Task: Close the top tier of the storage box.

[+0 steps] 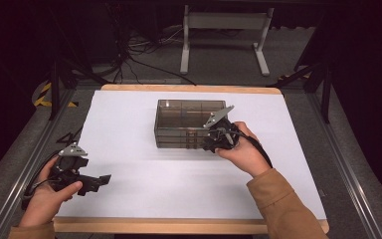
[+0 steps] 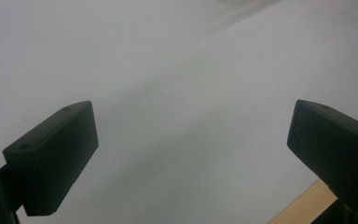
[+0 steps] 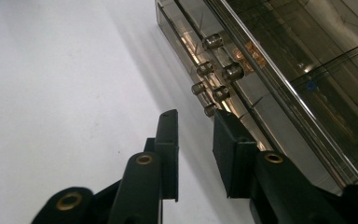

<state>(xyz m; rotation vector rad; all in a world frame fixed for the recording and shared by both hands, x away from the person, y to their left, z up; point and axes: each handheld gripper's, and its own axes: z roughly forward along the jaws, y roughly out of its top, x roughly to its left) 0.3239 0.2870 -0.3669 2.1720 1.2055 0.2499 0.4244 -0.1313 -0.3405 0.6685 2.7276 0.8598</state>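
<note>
1. Two hand-held grippers are in play. The right hand-held gripper is at the front face of a smoky, see-through drawer box, and the left hand-held gripper rests far off near the front-left corner of the counter.
2. Where the box is: mid-counter, a little back of centre, its long axis running side to side across the counter. Its front, which carries the small round knobs, faces the person.
3. The relation that matters: in the right gripper view the knobs lie just ahead of and slightly above the jaw tips, a touch toward the box side. The nearest knob sits right beside the tip of the jaw nearer the box, apparently not yet between the two.
4. Right hand-held gripper: jaws part-way apart with a narrow gap between them, and nothing is gripped.
5. Left hand-held gripper: jaws spread wide over bare white counter, holding nothing, with the wooden edge just below.
6. Judgement: the right hand is by far the nearer. The coming move looks like a short nudge forward to bring one knob into the gap, then a pull straight toward the person, square to the box's long axis.
</note>
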